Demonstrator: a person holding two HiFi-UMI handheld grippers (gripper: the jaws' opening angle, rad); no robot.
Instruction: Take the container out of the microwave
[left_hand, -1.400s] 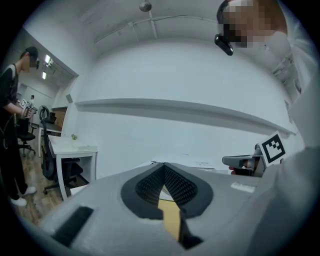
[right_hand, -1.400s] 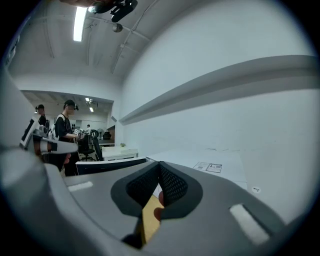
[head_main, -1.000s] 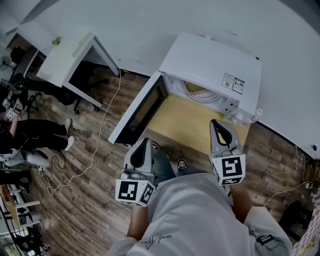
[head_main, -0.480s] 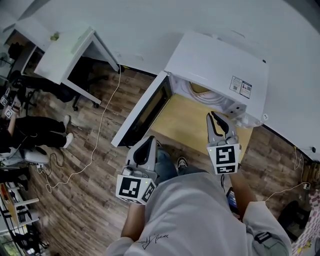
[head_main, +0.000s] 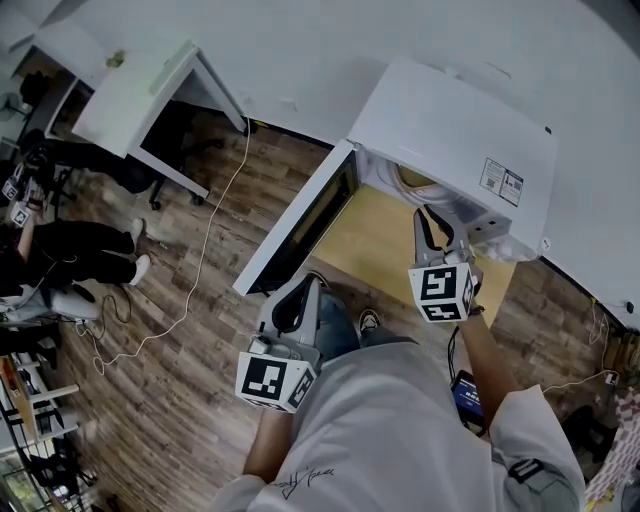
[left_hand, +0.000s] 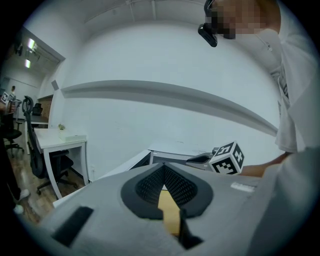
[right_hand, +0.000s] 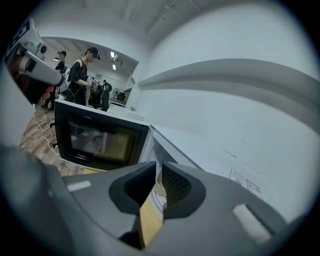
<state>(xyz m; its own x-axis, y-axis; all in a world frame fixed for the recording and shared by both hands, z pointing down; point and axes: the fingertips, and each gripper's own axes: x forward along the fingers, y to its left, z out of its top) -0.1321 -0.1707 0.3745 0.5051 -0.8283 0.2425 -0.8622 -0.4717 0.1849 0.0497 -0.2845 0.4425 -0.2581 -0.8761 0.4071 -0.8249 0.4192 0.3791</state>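
Container (head_main: 417, 181): inside white microwave (head_main: 450, 120), door (head_main: 300, 225) swung open, on yellow bench (head_main: 370, 245) | Right gripper (head_main: 432, 222): at the oven opening, jaws a narrow gap apart, holding nothing, short of the container | Left gripper (head_main: 303, 288): low beside the door, jaw tips together, empty

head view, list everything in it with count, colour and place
microwave: one, white, upper right on the table, door open
container: one, cream, inside the microwave, mostly hidden
table: one, light wood, under the microwave
desk: one, white, upper left
cable: one, white, on the brown wood floor
seated person: one, in black, left edge
left gripper: one, grey, low centre, jaws together, empty
right gripper: one, grey, before the microwave opening, jaws slightly apart, empty
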